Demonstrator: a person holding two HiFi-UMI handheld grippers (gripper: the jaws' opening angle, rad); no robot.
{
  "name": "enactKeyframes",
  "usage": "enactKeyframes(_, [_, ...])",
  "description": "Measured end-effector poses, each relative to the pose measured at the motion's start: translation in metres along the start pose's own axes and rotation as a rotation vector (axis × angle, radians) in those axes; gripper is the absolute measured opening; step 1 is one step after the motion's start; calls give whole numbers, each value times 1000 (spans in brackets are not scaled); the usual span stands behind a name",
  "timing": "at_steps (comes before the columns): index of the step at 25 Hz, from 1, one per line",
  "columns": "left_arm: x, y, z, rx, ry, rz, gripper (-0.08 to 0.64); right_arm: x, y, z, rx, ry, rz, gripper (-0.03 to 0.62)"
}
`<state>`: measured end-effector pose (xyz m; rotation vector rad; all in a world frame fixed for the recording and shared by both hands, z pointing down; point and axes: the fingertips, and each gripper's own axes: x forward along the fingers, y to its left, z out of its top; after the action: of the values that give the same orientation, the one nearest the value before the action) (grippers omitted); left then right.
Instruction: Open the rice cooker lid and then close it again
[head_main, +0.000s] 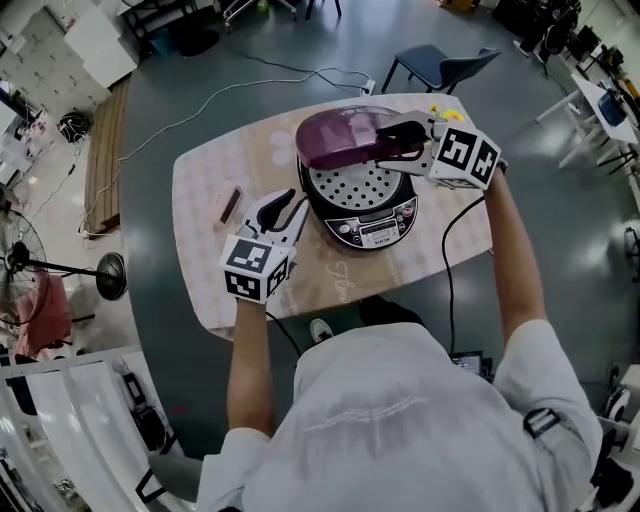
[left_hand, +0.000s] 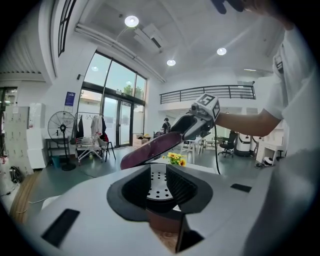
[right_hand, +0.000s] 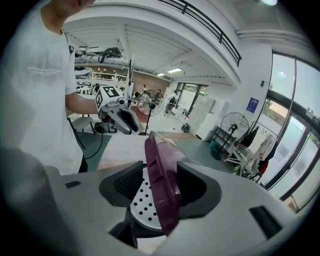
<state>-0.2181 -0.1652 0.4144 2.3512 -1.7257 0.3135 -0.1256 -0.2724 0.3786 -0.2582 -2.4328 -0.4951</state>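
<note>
The black rice cooker (head_main: 375, 228) stands on the table with its purple lid (head_main: 335, 135) half raised over the perforated inner plate (head_main: 365, 185). My right gripper (head_main: 400, 140) straddles the lid's free edge (right_hand: 160, 175). The lid leans on one finger and a gap shows at the other, so the jaws stand open round it. My left gripper (head_main: 283, 213) is at the cooker's left side, open, with the cooker's rim and the plate (left_hand: 158, 182) showing between its jaws. The left gripper view shows the tilted lid (left_hand: 150, 147) with the right gripper (left_hand: 184, 132) on it.
The oval table (head_main: 210, 180) also bears a small brown bar (head_main: 230, 204) at the left and yellow flowers (head_main: 445, 112) at the far right. A black cable (head_main: 455, 215) runs off the table's right edge. A chair (head_main: 440, 65) stands beyond the table.
</note>
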Motion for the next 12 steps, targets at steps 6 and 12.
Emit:
enactKeyframes(6, [3,-14,3,-3,-16,-40,109,3,20,-16,62,-15,33,198])
enactKeyframes(12, [4,-20,-3,-11,-2,-52,109,10,37,-29,103,-10,49,190])
